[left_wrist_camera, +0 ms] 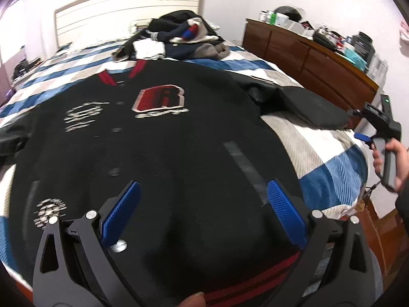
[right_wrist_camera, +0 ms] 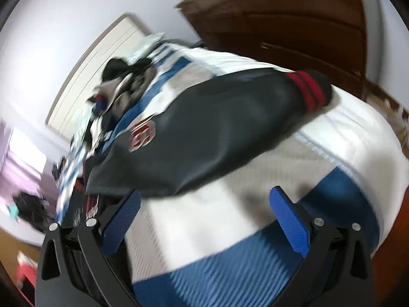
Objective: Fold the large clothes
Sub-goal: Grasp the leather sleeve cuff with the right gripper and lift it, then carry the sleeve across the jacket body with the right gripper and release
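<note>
Both your grippers, left gripper [left_wrist_camera: 202, 212] and right gripper [right_wrist_camera: 204, 220], hang with jaws spread and empty, so pinch the black varsity jacket's [left_wrist_camera: 163, 138] shiny sleeve [right_wrist_camera: 204, 133] by its red-striped knit cuff [right_wrist_camera: 310, 92] near the blue-and-white striped bedspread's [right_wrist_camera: 230, 230] right edge and fold it flat across the chest.

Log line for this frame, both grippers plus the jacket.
left gripper: open, over jacket hem | right gripper: open, near sleeve | jacket: flat on bed, unfolded

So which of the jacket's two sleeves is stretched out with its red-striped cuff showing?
The sleeve near the wooden dresser: it lies flat, ending in a red-striped cuff. The other sleeve runs off the picture's edge, cuff unseen.
</note>
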Tool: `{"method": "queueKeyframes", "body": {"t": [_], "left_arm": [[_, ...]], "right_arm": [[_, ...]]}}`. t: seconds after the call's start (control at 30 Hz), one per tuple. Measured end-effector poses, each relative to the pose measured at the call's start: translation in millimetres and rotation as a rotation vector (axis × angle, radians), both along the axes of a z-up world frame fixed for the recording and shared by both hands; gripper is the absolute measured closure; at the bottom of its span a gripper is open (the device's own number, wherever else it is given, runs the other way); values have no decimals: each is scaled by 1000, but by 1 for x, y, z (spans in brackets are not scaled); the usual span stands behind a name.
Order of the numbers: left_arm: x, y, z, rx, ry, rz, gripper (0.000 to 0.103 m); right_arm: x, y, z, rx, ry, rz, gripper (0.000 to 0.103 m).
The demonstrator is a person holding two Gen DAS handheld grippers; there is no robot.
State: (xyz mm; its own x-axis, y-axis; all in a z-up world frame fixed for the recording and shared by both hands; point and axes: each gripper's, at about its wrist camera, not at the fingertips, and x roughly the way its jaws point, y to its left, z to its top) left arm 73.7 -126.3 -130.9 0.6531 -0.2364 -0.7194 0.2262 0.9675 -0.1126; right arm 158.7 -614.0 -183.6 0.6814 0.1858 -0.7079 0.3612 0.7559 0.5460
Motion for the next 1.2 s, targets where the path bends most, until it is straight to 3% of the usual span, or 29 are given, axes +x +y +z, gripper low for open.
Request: {"method": "queueKeyframes", "body": {"t": [0.23,0.4,0.5,0.57,0.63,0.73,0.83,1.03,1.2], "left_arm": [[23,-40,-35,-44,64,-104,6],[34,-55,-61,-73,153,-135,6],[38,-58,-75,-89,207,-147,6],[36,-58,-76,-99,194,-151,6],[36,-56,-76,-112,198,-157,6],[37,-51,-72,-125,212,-170,6],[38,-35,-55,-149,195,-160,6],[39,32,-21,-134,144,-48,6],[34,101,-19,-116,176,72,6]], "right_arm": [[39,-58,-38,134,40,-79,4],[72,-82,-54,208,41,-127,4],[86,-93,-61,262,49,-156,23],[93,-102,-65,306,63,-198,38],[95,-106,-64,303,76,-214,66],[97,-101,-47,212,74,-197,75],[95,-85,-9,85,11,-158,77],[96,-33,76,-104,-99,-51,80],[103,38,145,-206,-190,71,82]]}}
